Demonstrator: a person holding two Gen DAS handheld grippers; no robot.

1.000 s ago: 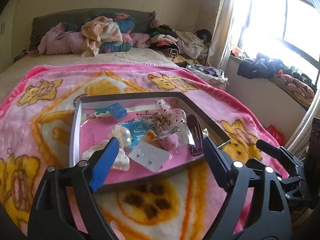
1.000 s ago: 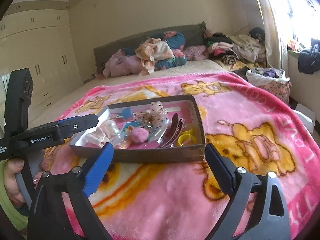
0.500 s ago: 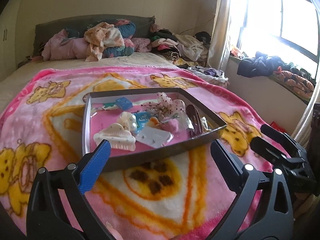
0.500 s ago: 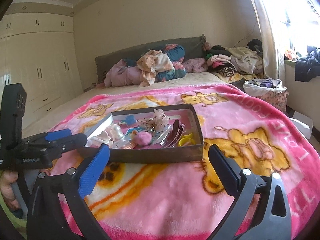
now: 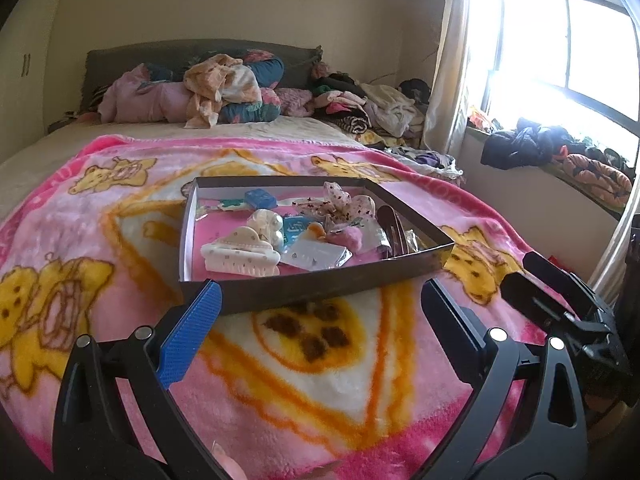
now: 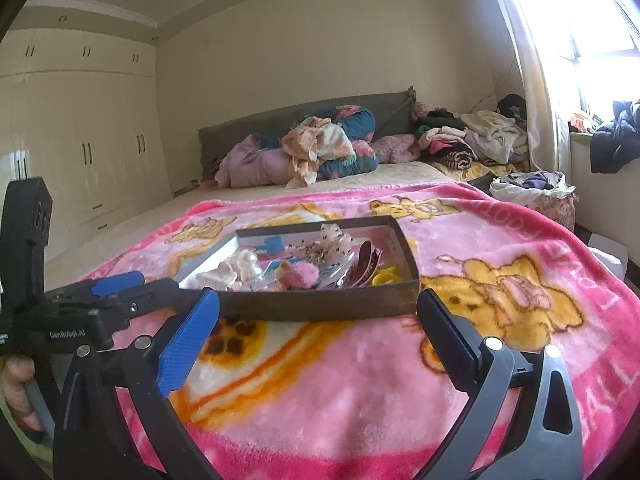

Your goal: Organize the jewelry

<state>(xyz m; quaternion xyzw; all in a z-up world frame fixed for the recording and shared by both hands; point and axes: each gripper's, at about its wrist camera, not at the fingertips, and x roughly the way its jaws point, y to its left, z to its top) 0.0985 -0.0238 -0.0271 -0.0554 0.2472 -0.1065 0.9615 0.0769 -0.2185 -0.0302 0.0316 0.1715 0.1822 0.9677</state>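
The shallow box [image 5: 320,292] of hair clips and trinkets sits mid-blanket [image 5: 320,360], just ahead of both grippers; the left gripper [image 5: 320,312] and the right gripper [image 6: 318,316] are both spread wide with nothing between their jaws. Everything in it looks light. The cream claw clip [image 5: 240,258] near the front wall is stiff and probably slippery, so I'd pinch it across its ridged back, while the lace bow [image 5: 340,204] is soft and would crush.
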